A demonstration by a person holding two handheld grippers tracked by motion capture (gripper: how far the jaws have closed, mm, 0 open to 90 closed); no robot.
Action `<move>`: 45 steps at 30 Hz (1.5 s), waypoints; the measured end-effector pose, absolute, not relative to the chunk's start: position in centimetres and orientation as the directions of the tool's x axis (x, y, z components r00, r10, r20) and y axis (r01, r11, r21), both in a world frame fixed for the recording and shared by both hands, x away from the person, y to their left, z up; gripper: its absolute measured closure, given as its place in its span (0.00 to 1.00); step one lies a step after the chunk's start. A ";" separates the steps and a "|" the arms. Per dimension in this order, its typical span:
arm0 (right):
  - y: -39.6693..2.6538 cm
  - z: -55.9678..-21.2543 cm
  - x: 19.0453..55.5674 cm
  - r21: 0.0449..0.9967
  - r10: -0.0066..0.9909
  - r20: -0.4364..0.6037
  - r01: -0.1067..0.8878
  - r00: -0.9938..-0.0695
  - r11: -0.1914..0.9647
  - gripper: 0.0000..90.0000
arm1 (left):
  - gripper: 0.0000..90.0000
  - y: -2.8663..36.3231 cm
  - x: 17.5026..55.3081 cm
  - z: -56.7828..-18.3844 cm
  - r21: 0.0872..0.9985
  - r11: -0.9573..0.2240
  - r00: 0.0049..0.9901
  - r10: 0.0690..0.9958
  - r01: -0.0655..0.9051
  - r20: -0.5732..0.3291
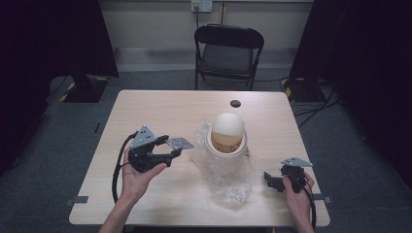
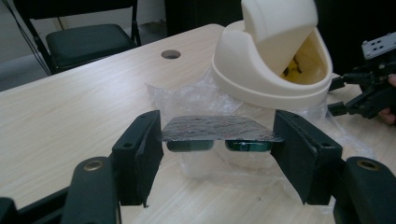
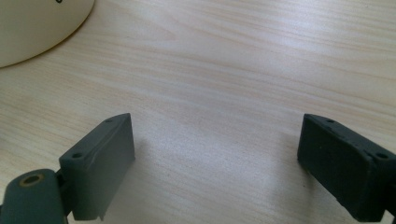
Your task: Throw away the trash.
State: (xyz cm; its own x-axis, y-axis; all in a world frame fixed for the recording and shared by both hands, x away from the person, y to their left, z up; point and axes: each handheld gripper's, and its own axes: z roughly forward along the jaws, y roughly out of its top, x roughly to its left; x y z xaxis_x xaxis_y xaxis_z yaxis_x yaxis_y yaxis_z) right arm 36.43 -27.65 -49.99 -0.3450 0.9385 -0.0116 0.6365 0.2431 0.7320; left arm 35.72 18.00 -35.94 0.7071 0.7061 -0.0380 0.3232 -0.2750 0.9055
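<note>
A pale wood-grain counter [image 1: 145, 116] with rounded corners carries the things. Near its far edge sits a small round black cable hole [image 1: 235, 103]. On its middle lies a crumpled sheet of clear plastic wrap [image 1: 228, 187], spreading toward the near edge. A cream swing-lid bin [image 1: 226, 138] stands upright on that plastic, its domed lid tipped open. The remaining surface shows bare wood.
</note>
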 end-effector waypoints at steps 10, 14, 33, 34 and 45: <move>-27.7 -50.0 36.4 0.732 0.938 -0.012 0.636 -0.346 0.244 0.11 | 0.38 16.9 35.4 -34.2 0.917 -0.269 0.744 0.666 0.295 -0.045; -27.7 -50.0 36.4 0.732 0.938 -0.012 0.636 -0.345 0.243 0.11 | 0.38 16.3 35.4 -33.2 0.927 -0.258 0.756 0.653 0.273 -0.041; -27.7 -50.0 36.4 0.732 0.938 -0.011 0.636 -0.345 0.243 0.11 | 0.38 10.5 36.1 -33.3 0.921 -0.287 0.825 0.562 0.264 -0.061; -27.7 -50.0 36.4 0.732 0.938 -0.012 0.636 -0.346 0.244 0.11 | 0.38 10.2 36.2 -33.4 0.920 -0.289 0.827 0.558 0.265 -0.063; -27.7 -50.0 36.4 0.733 0.938 -0.012 0.636 -0.346 0.244 0.11 | 0.38 7.9 37.1 -34.5 0.904 -0.310 0.837 0.540 0.295 -0.088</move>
State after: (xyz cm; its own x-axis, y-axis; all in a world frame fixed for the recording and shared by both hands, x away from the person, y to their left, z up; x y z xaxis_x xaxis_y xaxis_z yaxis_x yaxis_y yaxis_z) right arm 36.44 -27.66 -49.99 -0.3464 0.9380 -0.0115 0.6356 0.2437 0.7325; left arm 37.14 7.89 -34.48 0.8369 0.5404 -0.0876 0.2948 -0.3099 0.9039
